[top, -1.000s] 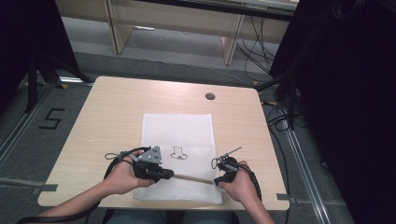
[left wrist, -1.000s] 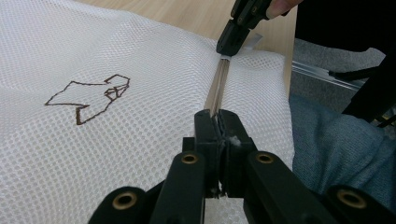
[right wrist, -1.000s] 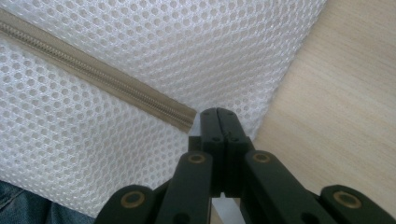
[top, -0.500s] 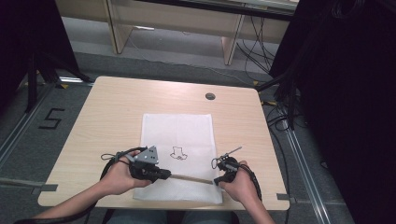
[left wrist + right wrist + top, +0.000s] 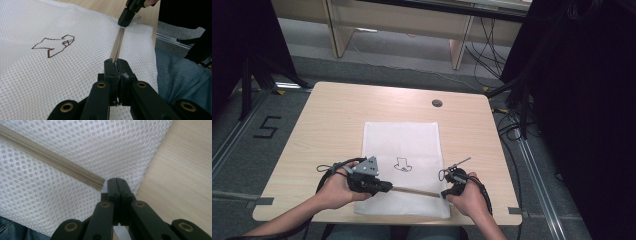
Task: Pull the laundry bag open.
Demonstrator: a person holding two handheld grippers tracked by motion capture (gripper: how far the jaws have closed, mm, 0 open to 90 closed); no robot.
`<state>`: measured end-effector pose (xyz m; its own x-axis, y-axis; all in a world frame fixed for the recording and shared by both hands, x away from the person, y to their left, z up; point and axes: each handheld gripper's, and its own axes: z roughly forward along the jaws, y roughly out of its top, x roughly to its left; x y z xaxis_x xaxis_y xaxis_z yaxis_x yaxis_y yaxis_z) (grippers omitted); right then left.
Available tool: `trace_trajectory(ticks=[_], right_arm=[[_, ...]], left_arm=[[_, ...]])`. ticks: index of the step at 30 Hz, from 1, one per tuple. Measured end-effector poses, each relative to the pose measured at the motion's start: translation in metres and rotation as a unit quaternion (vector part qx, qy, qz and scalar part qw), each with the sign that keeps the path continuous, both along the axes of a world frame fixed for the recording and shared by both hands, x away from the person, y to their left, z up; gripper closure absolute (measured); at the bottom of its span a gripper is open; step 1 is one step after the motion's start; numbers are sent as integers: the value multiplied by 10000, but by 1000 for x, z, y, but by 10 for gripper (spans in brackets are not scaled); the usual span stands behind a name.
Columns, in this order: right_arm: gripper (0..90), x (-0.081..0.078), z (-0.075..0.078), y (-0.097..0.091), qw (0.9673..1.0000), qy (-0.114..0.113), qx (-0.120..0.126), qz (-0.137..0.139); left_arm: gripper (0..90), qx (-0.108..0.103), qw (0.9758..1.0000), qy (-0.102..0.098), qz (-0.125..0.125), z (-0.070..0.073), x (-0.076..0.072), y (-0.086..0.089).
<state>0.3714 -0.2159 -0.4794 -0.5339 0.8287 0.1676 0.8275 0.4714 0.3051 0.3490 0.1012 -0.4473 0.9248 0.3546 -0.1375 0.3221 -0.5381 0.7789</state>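
Note:
A white mesh bag (image 5: 407,140) with a small brown outline drawing (image 5: 53,46) lies flat on the wooden table (image 5: 337,120). A tan zipper (image 5: 414,191) runs across its near end. My left gripper (image 5: 387,186) is shut on the zipper; in the left gripper view the zipper (image 5: 118,42) runs straight out of the closed jaws (image 5: 116,66) toward the right gripper (image 5: 125,22). My right gripper (image 5: 443,194) is shut on the bag's mesh just past the zipper's end (image 5: 98,183), its jaws (image 5: 117,181) pressed together at the bag's edge.
A round cable hole (image 5: 437,103) sits near the table's far edge. Bare wood (image 5: 182,170) lies to the right of the bag. Dark drapes and cables (image 5: 517,125) stand at the right, and a person's blue-clad lap (image 5: 180,80) is at the near edge.
My left gripper has edged slightly to the left along the zipper line. The right gripper has kept still.

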Motion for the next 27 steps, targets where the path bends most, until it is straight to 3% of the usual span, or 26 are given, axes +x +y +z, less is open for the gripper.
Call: trace_trajectory(ticks=[12,13,20,22,26,27], right_arm=[[900,0,0,0,10000,-6,-5,2],[900,0,0,0,10000,-19,-3,29],[900,0,0,0,10000,-14,-6,25],[900,0,0,0,10000,-16,-3,28],[900,0,0,-1,10000,12,-17,52],[900,1,0,-1,10000,14,-16,52]], left_arm=[[873,-38,10000,31,24,-1,0,5],[873,52,10000,3,14,-1,0,5],[873,-2,10000,-14,-40,-1,0,5],[873,-67,9999,75,48,-2,-1,5],[873,5,10000,-6,-14,-2,-1,6],[873,8,10000,61,26,-1,-1,7]])
